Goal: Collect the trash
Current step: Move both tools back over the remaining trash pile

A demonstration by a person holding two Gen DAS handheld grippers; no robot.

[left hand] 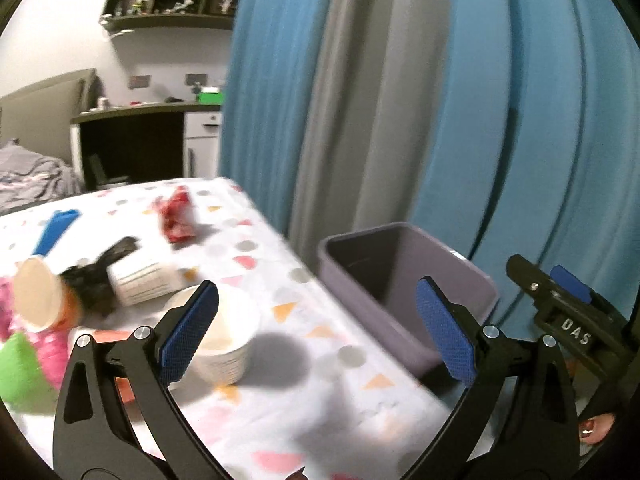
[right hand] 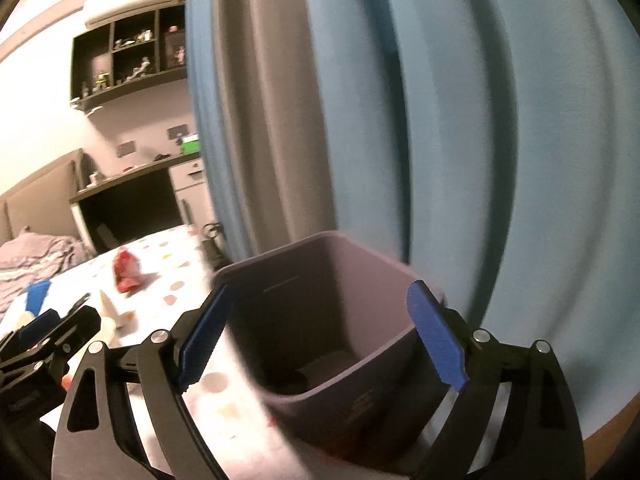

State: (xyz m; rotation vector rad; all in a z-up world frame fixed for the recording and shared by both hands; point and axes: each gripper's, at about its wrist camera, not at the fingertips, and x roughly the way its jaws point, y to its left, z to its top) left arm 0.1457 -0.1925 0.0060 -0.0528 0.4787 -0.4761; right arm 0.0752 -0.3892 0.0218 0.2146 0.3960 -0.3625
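A purple bin (left hand: pixel 404 292) stands beside the table's right edge; in the right wrist view the purple bin (right hand: pixel 332 320) is close below. My left gripper (left hand: pixel 316 332) is open and empty above the patterned tablecloth (left hand: pixel 320 360), beside a white paper cup (left hand: pixel 228 340). My right gripper (right hand: pixel 320 336) is open and empty over the bin's mouth; it also shows in the left wrist view (left hand: pixel 560 296). Trash lies on the table: a red wrapper (left hand: pixel 178 216), a lying white cup (left hand: pixel 140 280), a black crumpled piece (left hand: pixel 96 280), an orange cup (left hand: pixel 40 300).
Blue and grey curtains (left hand: pixel 440 100) hang behind the bin. A blue flat object (left hand: pixel 56 228), a pink item (left hand: pixel 48 348) and a green item (left hand: pixel 20 368) lie at the table's left. A desk (left hand: pixel 140 140) and a bed (left hand: pixel 32 176) stand beyond.
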